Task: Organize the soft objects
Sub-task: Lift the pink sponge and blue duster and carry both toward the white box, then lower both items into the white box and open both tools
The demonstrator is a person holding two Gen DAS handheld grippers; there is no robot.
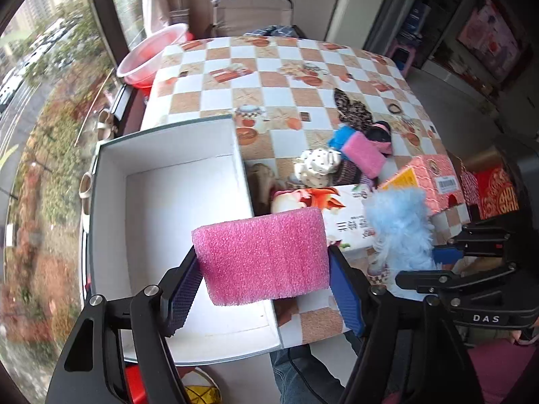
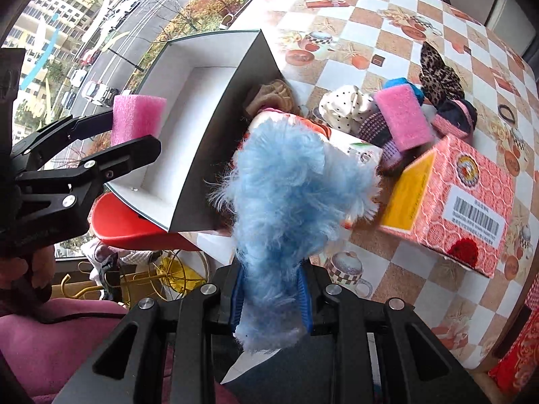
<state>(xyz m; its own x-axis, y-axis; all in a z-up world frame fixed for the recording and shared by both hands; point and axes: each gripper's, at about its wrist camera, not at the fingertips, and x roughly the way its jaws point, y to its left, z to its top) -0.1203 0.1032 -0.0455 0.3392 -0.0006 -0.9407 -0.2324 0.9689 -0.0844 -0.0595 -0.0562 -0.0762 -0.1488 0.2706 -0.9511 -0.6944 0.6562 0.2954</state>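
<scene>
My left gripper [image 1: 262, 279] is shut on a pink foam sponge [image 1: 262, 256], held over the near right edge of an open white box [image 1: 161, 235]; sponge and gripper also show in the right wrist view [image 2: 138, 118]. My right gripper [image 2: 271, 299] is shut on a fluffy light-blue soft toy [image 2: 283, 188], held above the table's front edge right of the box [image 2: 188, 128]; the toy also shows in the left wrist view [image 1: 401, 225]. A pile of soft things lies on the table: a second pink sponge [image 2: 402, 119], a polka-dot cloth [image 2: 347, 104], a leopard-print cloth [image 2: 438, 70].
A checkered tablecloth [image 1: 262, 77] covers the table. A pink patterned carton [image 2: 465, 198] and a white printed carton [image 1: 350, 215] lie near the front. A red basin [image 1: 151, 57] sits at the far left corner. A window is on the left.
</scene>
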